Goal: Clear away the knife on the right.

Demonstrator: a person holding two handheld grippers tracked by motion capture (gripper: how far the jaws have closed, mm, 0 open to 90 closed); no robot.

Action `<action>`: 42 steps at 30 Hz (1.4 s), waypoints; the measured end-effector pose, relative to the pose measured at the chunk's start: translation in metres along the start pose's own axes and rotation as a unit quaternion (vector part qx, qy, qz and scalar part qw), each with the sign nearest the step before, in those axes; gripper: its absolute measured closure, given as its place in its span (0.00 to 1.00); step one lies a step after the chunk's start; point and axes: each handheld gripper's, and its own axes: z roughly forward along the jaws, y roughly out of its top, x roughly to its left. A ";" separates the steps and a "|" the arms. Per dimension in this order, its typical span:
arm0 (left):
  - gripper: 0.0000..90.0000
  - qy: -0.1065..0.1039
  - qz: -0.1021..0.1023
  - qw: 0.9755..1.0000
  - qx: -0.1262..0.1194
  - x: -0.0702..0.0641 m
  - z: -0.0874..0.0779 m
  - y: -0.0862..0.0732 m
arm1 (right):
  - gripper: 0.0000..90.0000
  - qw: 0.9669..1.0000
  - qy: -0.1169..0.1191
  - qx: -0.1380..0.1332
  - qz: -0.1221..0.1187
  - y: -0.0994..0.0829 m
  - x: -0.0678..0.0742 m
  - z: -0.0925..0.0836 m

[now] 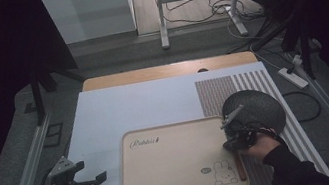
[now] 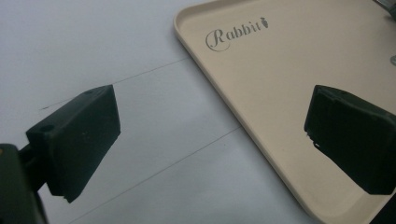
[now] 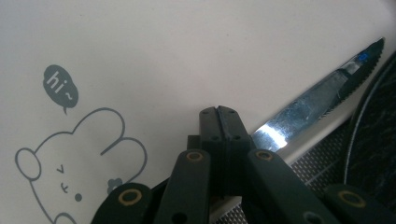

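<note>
Lying along the right edge of the beige tray (image 1: 176, 171), knife (image 3: 322, 100) with serrated blade pointing ahead past the right gripper (image 3: 218, 112), whose jaws pinch it near the handle; dark plate (image 1: 256, 107) just beyond. Left gripper (image 2: 210, 140) spread wide, hovering beside the tray's left rim.

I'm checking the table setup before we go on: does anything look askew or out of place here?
One thing: the knife lies along the right rim of the beige tray, its serrated tip running toward the dark plate. The right gripper is shut near its handle end; whether it grips the knife is hidden. Otherwise nothing stands out.
</note>
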 end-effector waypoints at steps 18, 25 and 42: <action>0.04 -0.001 -0.003 1.000 0.001 0.001 0.000 0.000 | 0.54 0.997 -0.026 -0.051 -0.048 0.008 0.013 -0.004; 0.04 -0.002 -0.003 1.000 0.001 0.001 0.000 0.000 | 0.08 0.995 -0.030 -0.099 0.005 0.011 0.009 -0.003; 0.04 -0.003 -0.003 1.000 0.003 0.001 0.001 0.000 | 0.00 0.989 -0.060 -0.132 0.003 -0.010 0.010 -0.022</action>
